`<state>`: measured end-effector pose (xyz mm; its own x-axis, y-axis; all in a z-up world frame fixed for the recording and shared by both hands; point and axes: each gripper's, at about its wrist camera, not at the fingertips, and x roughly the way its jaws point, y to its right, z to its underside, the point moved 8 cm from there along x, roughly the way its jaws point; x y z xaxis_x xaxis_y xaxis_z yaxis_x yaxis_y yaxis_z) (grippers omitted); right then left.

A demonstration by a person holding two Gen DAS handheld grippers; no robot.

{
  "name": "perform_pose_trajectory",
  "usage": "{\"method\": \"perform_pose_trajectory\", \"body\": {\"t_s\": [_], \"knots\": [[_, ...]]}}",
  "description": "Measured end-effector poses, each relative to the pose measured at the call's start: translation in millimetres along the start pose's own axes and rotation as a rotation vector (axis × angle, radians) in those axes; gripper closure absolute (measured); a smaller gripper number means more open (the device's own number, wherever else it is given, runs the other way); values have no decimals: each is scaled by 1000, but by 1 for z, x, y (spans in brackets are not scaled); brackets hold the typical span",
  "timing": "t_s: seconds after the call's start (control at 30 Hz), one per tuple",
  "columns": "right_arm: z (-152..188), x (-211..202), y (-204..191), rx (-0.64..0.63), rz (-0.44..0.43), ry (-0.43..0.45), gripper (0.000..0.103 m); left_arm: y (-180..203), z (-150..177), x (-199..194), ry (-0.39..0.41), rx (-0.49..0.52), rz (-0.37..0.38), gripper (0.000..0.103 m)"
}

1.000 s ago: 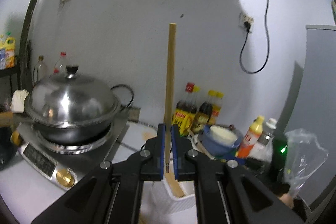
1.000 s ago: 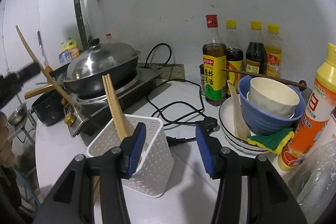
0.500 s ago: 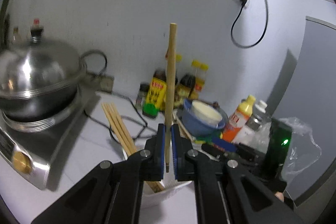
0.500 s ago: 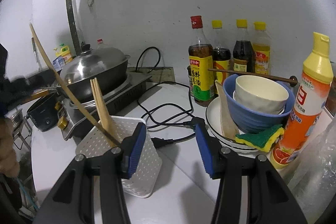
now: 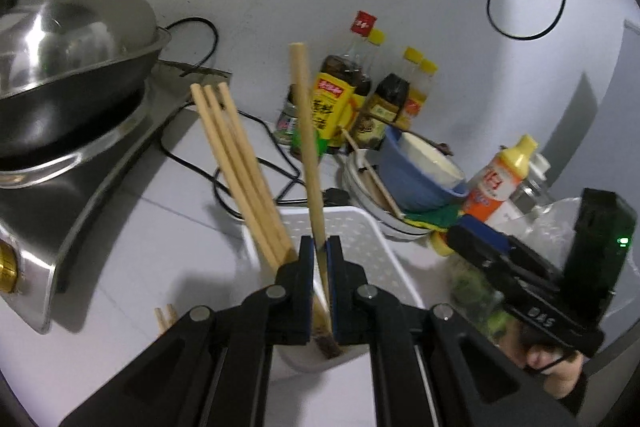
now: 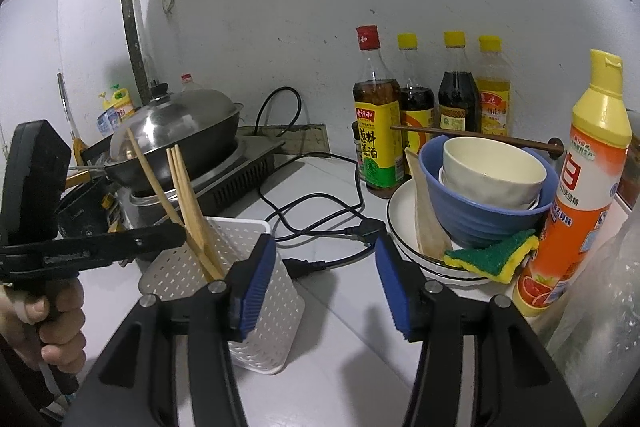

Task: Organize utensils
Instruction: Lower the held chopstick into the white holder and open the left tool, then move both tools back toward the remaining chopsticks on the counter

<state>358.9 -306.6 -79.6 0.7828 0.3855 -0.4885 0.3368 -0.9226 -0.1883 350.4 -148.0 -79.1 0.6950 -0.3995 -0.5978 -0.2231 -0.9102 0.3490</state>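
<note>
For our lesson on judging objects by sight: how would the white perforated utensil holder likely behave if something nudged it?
The white perforated utensil holder looks like thin plastic, so probably light and easily slid. It stands tall and narrow, with chopsticks leaning high above its rim, so it may tip. The left tongs grip another chopstick over it.

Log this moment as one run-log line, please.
left gripper: shut on chopstick, tip lowered into white basket | right gripper: open, idle beside basket | three chopsticks already in basket
</note>
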Motion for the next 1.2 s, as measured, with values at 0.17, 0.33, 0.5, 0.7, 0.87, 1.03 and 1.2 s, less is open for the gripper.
{"method": "perform_pose_trajectory", "body": {"t_s": [0.17,0.33,0.5,0.7,0.87,1.03,1.2], "knots": [[0,0,-2,-4,-12,0,53,-4,-4,9,-24,63,-62,96],[1,1,-2,-6,-5,-3,53,-1,-6,10,-37,85,-55,77],[1,3,-3,-10,-2,-13,53,1,-7,-4,-12,101,-54,73],[-1,1,-11,-18,10,-22,53,-9,-1,-30,19,101,-78,72],[-2,-5,-17,12,17,-18,53,-17,7,-49,26,103,-82,72],[-2,-17,-24,34,28,-17,53,-27,15,-70,49,95,-88,72],[-2,-30,-39,17,35,-15,53,-34,22,-92,80,93,-93,52]]}}
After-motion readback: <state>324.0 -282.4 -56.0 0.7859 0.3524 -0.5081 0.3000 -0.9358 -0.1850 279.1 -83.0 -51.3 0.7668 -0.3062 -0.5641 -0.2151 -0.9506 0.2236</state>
